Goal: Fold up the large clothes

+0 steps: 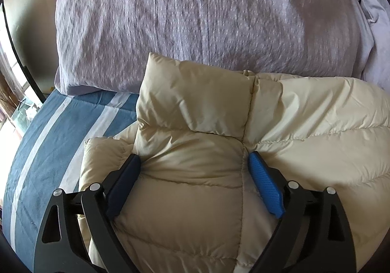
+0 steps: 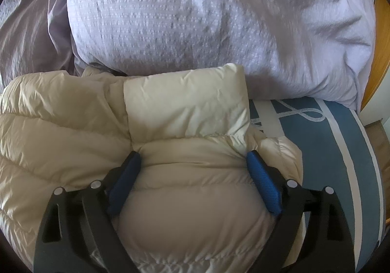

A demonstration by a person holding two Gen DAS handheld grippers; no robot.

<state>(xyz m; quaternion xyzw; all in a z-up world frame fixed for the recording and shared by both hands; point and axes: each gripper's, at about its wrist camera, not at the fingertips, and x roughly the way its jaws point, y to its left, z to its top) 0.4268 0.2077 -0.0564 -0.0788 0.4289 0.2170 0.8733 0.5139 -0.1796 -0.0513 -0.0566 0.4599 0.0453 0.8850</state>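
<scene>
Left gripper: jaws wide apart, pads pressed into jacket either side of puffy fold. Right gripper: same, straddling opposite end. Jacket on bed, folded edge against duvet.

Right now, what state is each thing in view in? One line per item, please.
Puffer jacket: cream, bunched on the bed, collar end toward the pillows, not yet folded flat.
Left gripper: jaws wide apart, padded fabric bulging between them.
Right gripper: jaws wide apart, straddling the jacket near its collar.
Pillow: lilac, creased, lying behind the jacket.
Bedspread: blue with white stripes, spread flat.
</scene>
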